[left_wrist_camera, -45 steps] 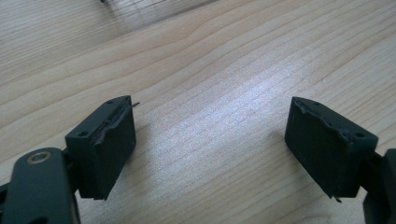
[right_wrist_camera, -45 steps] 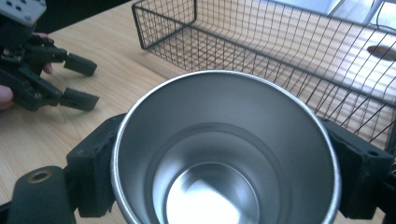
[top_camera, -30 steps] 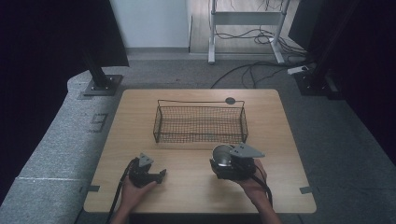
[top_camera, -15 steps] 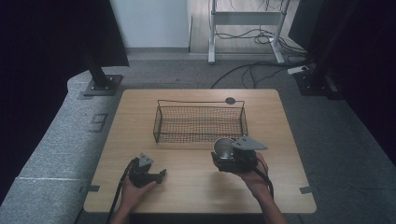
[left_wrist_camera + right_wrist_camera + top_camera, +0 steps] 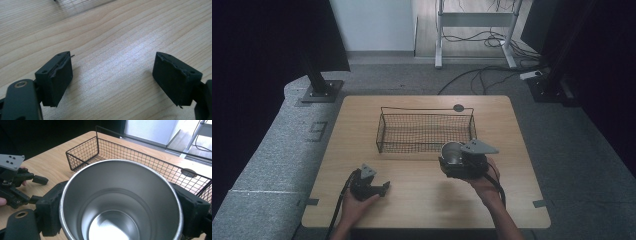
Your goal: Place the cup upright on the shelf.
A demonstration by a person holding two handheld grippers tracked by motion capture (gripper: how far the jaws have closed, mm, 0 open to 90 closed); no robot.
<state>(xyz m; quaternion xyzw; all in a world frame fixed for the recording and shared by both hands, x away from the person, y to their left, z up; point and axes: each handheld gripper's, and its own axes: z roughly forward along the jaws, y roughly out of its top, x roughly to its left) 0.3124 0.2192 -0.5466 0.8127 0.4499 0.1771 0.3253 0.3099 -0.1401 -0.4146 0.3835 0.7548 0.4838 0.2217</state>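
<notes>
On the left side of the bench I have my left gripper down low, close to the wood. Its two black jaws are wide apart and there is nothing between them. In the left gripper view I see just bare wood under them. My left hand holds it near the front edge.

In the middle, a bit farther back, sits the wire basket. It is black, long and low, and it looks empty inside. Behind its far right corner there is a small round hole in the bench top.

To the right, my right gripper holds a shiny metal cup. The jaws are clamped on the cup, one on each side of it, up near the rim. The cup is open at the top and I can see down to its bottom. Nothing is in it. In the high view the cup is just in front of the basket's near right corner, very close to the wire.

I think the cup may be going into the basket, but nobody told me the job, so that is just my guess.

What could go wrong? The cup is smooth and round, so it could slip or turn in the jaws if my grip gets loose. It is also close to the basket rim. If I move forward too low, the cup could bump the wire and push the light basket away
</notes>
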